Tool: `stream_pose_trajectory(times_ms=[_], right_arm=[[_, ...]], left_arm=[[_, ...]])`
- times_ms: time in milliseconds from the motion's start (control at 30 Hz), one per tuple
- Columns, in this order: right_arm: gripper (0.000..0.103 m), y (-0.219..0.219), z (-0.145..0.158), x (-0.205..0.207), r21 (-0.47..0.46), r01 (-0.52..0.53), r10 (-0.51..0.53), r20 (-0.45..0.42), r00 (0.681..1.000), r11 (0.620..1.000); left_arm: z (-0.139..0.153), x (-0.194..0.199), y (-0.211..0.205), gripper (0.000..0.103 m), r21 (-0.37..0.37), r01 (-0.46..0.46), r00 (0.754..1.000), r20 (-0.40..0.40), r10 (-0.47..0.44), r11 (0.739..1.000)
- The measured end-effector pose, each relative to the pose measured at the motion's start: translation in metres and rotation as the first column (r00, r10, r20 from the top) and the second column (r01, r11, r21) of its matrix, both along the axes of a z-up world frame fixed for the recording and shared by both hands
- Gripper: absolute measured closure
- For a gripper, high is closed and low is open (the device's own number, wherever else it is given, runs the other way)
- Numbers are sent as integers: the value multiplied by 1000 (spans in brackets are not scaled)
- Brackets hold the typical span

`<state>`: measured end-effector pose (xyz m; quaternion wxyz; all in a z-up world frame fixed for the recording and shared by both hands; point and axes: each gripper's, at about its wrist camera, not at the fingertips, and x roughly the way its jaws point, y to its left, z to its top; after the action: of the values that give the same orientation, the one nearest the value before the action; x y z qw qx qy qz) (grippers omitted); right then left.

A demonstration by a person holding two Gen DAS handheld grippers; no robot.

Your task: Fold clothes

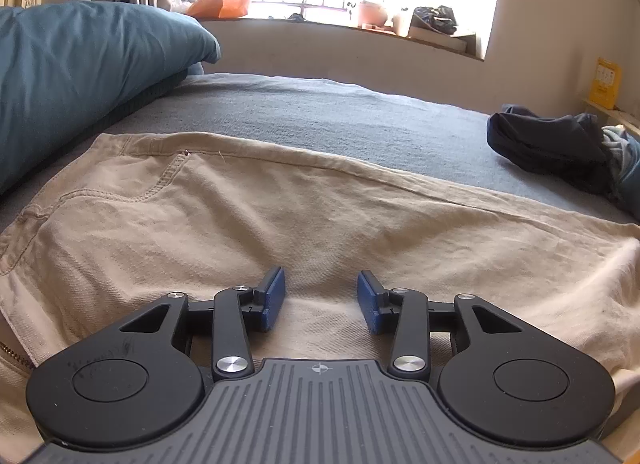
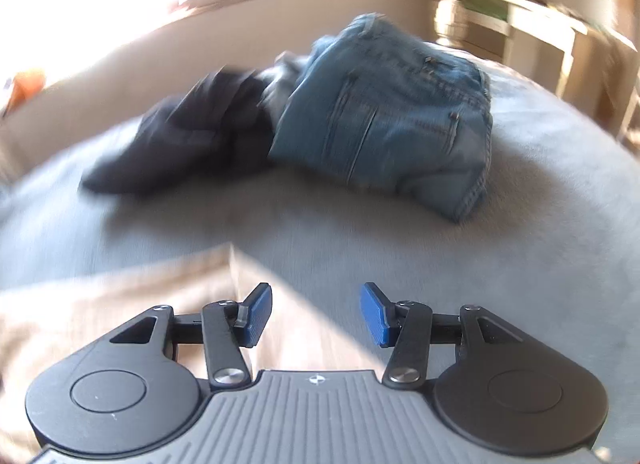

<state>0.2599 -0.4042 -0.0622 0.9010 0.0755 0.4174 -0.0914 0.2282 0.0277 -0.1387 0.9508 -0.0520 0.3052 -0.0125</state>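
Trousers (image 1: pixel 240 216) spread flat on bed (image 1: pixel 320 116), long axis across left view, waist toward pillow (image 1: pixel 80 76). Left gripper (image 1: pixel 321 302) low over mid-cloth, jaws partly open, empty. Right gripper (image 2: pixel 316 314) at cloth's far corner, jaws half open, empty; nearer that end, likely next pinch there.

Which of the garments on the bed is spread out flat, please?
The beige trousers, under the left gripper; the jeans and dark garment are bunched.
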Motion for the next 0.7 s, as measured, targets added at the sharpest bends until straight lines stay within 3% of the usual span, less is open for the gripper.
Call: stream_pose_trajectory(times_ms=[133, 300, 500, 600, 700], right_arm=[[51, 35, -3, -43, -145, -162, 158, -38, 987, 976], [52, 70, -13, -85, -290, -322, 296, -131, 946, 901], [55, 94, -36, -112, -409, -434, 378, -214, 901, 803], [95, 89, -50, -114, -507, -403, 322, -244, 915, 762], [99, 69, -39, -107, -552, -308, 249, -181, 951, 775]], left_arm=[[6, -2, -4, 62, 28, -4, 1000, 12, 4, 1000], [20, -6, -18, 61, 43, 15, 999, 50, -18, 999], [15, 1, -53, 59, 100, 94, 995, 17, -96, 991], [5, 6, -60, 59, 116, 97, 995, -15, -96, 988], [3, 6, -56, 58, 100, 90, 996, -14, -89, 991]])
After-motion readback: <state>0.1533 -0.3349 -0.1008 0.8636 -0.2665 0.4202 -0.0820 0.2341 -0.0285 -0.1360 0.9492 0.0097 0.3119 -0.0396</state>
